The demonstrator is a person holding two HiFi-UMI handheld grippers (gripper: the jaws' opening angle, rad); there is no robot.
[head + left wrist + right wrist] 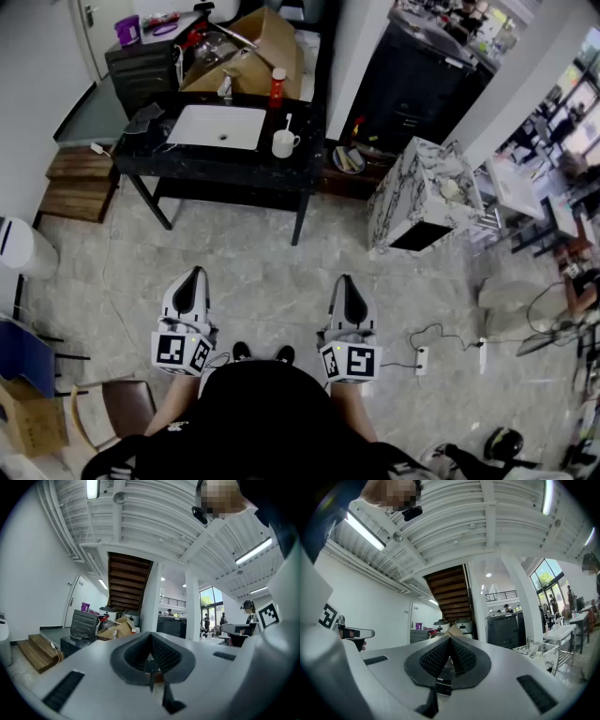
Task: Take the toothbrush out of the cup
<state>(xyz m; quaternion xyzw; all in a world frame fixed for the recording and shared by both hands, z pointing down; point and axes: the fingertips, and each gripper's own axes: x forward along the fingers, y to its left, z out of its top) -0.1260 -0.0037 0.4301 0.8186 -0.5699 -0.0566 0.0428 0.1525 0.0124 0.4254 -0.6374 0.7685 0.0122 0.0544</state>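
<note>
A white cup [282, 143] stands on the black table [225, 166] far ahead of me, to the right of a white sink basin [217, 127]. A white toothbrush [287, 122] sticks up out of the cup. Both grippers are held close to my body, well short of the table, pointing level toward it. My left gripper [194, 275] [151, 640] has its jaws together with nothing between them. My right gripper [346, 280] [450, 642] is likewise shut and empty. The cup does not show in either gripper view.
A red bottle [277, 88] and an open cardboard box [249, 54] sit behind the sink. A marble-patterned cabinet [418, 192] stands to the right of the table, wooden steps [80, 183] to its left. A power strip [421, 359] with cable lies on the floor at my right, a chair [122, 409] at my left.
</note>
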